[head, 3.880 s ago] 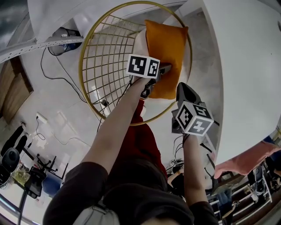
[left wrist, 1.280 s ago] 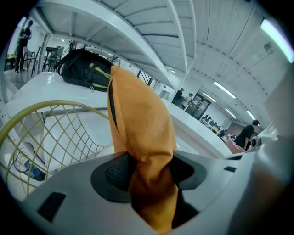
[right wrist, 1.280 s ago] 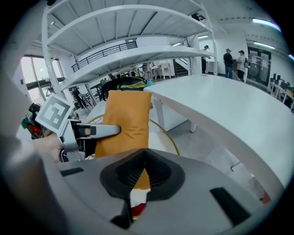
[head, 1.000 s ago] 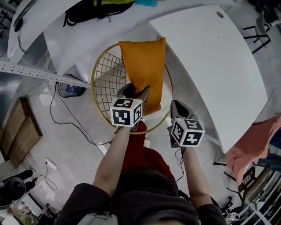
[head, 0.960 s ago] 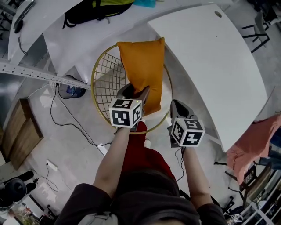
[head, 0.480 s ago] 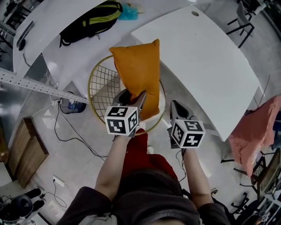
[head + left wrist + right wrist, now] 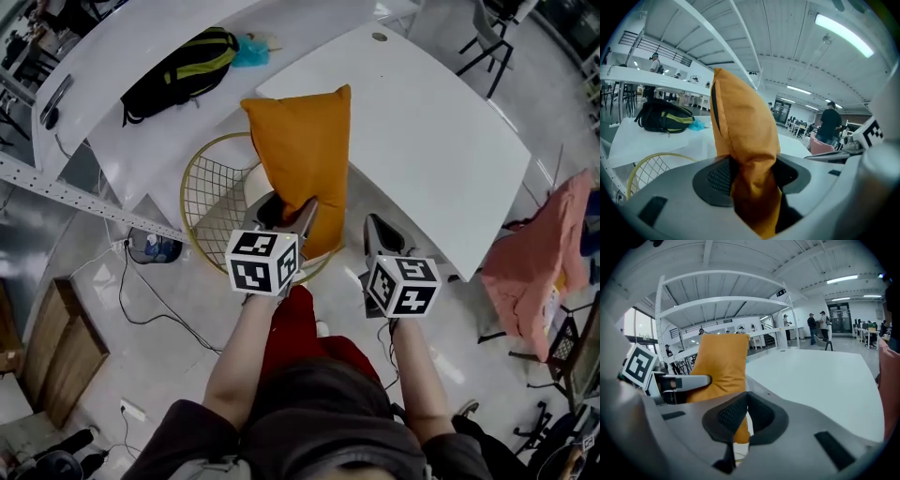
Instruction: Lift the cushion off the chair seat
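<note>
Cushion [image 7: 302, 155] hangs pinched in the left claw [image 7: 291, 208] above the chair [image 7: 208, 202]; right claw [image 7: 376, 228] looks closed, empty.

Black/yellow backpack [image 7: 178, 70] on white desk [image 7: 103, 56], teal cloth [image 7: 249, 52] beside; pink fabric [image 7: 534, 258] at rt.

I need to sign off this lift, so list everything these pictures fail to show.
- Chair: head view, the cushion and left tool cover most of the seat; any gap under the cushion is unreadable.
- Right tool: head view, its marker cube hides the tips.
- Pink cloth: head view, cut by the right edge.
- People: right gripper view, too small to detail.
</note>
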{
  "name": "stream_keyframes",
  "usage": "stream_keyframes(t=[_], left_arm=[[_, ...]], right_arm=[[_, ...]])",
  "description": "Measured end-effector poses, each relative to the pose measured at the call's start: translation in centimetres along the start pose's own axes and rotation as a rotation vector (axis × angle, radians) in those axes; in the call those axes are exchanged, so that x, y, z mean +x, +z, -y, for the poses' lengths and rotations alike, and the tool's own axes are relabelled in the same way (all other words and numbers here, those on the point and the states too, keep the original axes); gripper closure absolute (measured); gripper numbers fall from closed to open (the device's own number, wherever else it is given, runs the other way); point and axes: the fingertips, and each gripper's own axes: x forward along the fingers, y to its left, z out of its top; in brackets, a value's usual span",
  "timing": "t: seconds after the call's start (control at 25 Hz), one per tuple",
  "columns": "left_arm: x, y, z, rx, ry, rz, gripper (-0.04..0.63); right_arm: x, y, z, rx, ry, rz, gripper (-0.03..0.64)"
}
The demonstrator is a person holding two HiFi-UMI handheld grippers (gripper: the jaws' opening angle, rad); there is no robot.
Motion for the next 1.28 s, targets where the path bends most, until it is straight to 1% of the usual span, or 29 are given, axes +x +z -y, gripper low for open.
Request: stream_keyframes(t=[0.2, 0.48, 0.92, 1.08, 1.28], left_arm=[[-0.8, 0.9, 3.8, 0.048, -0.036, 0.032, 0.345], [-1.2, 1.6, 8.0, 0.107, -0.082, 0.072, 0.345], [-4.4, 2.3, 12.7, 0.158, -0.137, 0.12, 0.345], [-5.5, 2.0, 14.0, 0.181, -0.155, 0.134, 0.345], [-6.7, 1.9, 15.6, 0.187, -0.175, 0.159, 0.345]], right_arm=[[-3.0, 0.6, 1.5, 0.017, -0.015, 0.047, 0.598], [-6.7, 1.6, 3.7, 0.026, -0.053, 0.135, 0.598], [-12.1, 2.0, 3.7, 0.021, -0.076, 0.219, 0.598], [-13.4, 1.7, 3.6, 0.018, -0.085, 0.246, 0.598], [-15.1, 1.9, 3.4, 0.014, -0.084, 0.281, 0.598]])
